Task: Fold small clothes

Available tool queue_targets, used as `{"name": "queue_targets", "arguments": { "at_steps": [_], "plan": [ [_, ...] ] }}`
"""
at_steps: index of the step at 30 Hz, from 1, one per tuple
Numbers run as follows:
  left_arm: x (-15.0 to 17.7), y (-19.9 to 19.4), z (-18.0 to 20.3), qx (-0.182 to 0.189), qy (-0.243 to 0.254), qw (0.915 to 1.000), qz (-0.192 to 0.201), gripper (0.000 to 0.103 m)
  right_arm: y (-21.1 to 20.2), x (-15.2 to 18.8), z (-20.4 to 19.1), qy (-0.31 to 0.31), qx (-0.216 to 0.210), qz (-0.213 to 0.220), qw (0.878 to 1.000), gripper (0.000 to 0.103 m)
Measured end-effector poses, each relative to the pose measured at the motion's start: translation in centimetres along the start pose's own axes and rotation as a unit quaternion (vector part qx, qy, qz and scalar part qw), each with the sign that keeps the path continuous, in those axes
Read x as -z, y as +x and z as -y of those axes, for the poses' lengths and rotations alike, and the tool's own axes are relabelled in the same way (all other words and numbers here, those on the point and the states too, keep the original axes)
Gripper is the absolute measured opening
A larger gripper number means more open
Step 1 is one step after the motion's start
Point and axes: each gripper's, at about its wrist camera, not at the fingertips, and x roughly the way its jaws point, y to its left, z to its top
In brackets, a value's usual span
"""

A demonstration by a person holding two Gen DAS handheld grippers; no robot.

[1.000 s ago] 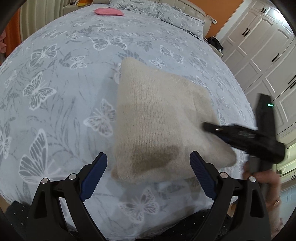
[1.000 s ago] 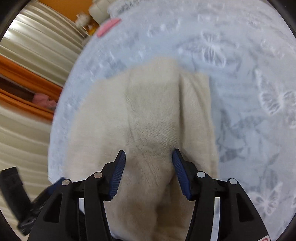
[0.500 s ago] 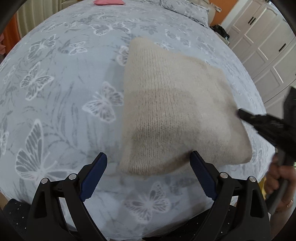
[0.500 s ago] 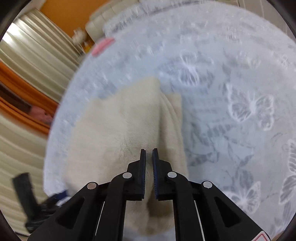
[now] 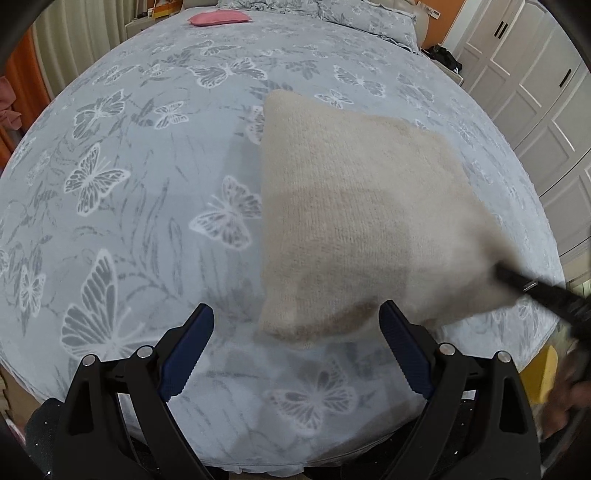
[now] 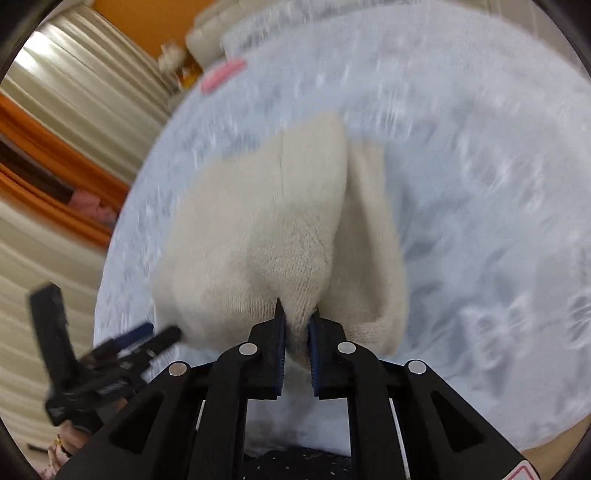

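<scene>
A folded cream knit garment (image 5: 354, 206) lies on the bed, its near right corner lifted. My left gripper (image 5: 295, 339) is open and empty, just in front of the garment's near edge. My right gripper (image 6: 297, 314) is shut on the garment's (image 6: 266, 229) near edge and holds it raised off the bedspread; it shows as a black arm (image 5: 535, 291) at the right of the left wrist view. The left gripper (image 6: 122, 343) shows at the lower left of the right wrist view, blurred.
The bed has a grey butterfly-print bedspread (image 5: 129, 177). A pink item (image 5: 218, 18) lies at its far end near pillows. White wardrobe doors (image 5: 535, 85) stand to the right. Beige curtains (image 6: 55, 122) hang beyond the bed's side.
My right gripper closed on the garment's edge and lifted it, pulling the corner up and to the right. My left gripper stayed open and backed off slightly.
</scene>
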Motion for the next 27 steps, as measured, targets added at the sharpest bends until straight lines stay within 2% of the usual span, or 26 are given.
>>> {"name": "queue_targets", "arguments": {
  "at_steps": [2, 5, 6, 8, 11, 13, 15, 16, 18, 21, 22, 23, 24, 25, 26, 27],
  "plan": [
    [0.0, 0.3, 0.0, 0.001, 0.001, 1.0000, -0.002, 0.089, 0.1, 0.2, 0.9, 0.004, 0.010, -0.006, 1.000, 0.010],
    [0.2, 1.2, 0.1, -0.001, -0.001, 0.9999, -0.014, 0.089, 5.1, 1.9, 2.5, -0.016, 0.076, -0.069, 0.995, 0.010],
    [0.2, 1.5, 0.2, -0.002, -0.002, 0.9998, -0.018, 0.089, 6.3, 2.5, 2.5, -0.020, 0.075, -0.077, 0.994, 0.010],
    [0.4, 1.5, 0.1, -0.004, -0.001, 0.9998, -0.021, 0.089, 5.6, 2.3, 1.5, -0.037, 0.086, -0.066, 0.993, 0.013],
    [0.3, 0.7, -0.7, 0.001, -0.002, 0.9999, -0.013, 0.089, 3.3, 1.5, 0.9, -0.013, 0.055, -0.040, 0.998, 0.023],
    [-0.3, -0.2, -1.4, 0.012, -0.011, 0.9999, -0.004, 0.089, 1.9, 0.5, 1.0, -0.004, 0.044, -0.024, 0.999, 0.027],
    [-1.0, -0.9, -1.9, 0.021, -0.017, 0.9996, 0.005, 0.089, 1.4, -1.1, 1.4, 0.008, 0.025, -0.010, 1.000, 0.044],
    [-1.4, -1.1, -2.0, 0.023, -0.020, 0.9995, 0.009, 0.089, 1.5, -1.9, 1.7, 0.013, 0.021, -0.005, 1.000, 0.048],
    [-2.2, -1.4, -2.2, 0.022, -0.023, 0.9993, 0.017, 0.090, 2.6, -3.7, 1.8, 0.014, 0.020, -0.004, 1.000, 0.051],
    [-3.1, -1.1, -2.0, 0.021, -0.027, 0.9992, 0.021, 0.090, 5.7, -6.3, 1.8, 0.018, 0.002, -0.026, 0.999, 0.051],
    [-3.4, -0.9, -1.8, 0.022, -0.027, 0.9992, 0.021, 0.090, 7.3, -6.9, 1.6, 0.015, -0.002, -0.041, 0.999, 0.048],
    [-3.6, -0.6, -1.6, 0.021, -0.025, 0.9993, 0.020, 0.090, 8.1, -7.2, 1.4, 0.008, 0.003, -0.051, 0.999, 0.017],
    [-3.8, -0.4, -1.4, 0.021, -0.023, 0.9994, 0.018, 0.090, 8.8, -7.5, 0.8, -0.006, 0.005, -0.059, 0.998, 0.012],
    [-4.0, -0.3, -1.2, 0.022, -0.020, 0.9994, 0.017, 0.090, 8.0, -7.9, 0.1, -0.011, -0.007, -0.046, 0.999, 0.011],
    [-4.2, -0.3, -1.0, 0.024, -0.017, 0.9993, 0.020, 0.090, 5.7, -8.5, -0.9, -0.025, -0.018, -0.005, 1.000, 0.010],
    [-4.5, -0.5, -0.9, 0.030, -0.016, 0.9990, 0.028, 0.090, 4.2, -8.6, -1.4, -0.032, -0.019, 0.017, 0.999, 0.010]
  ]
}}
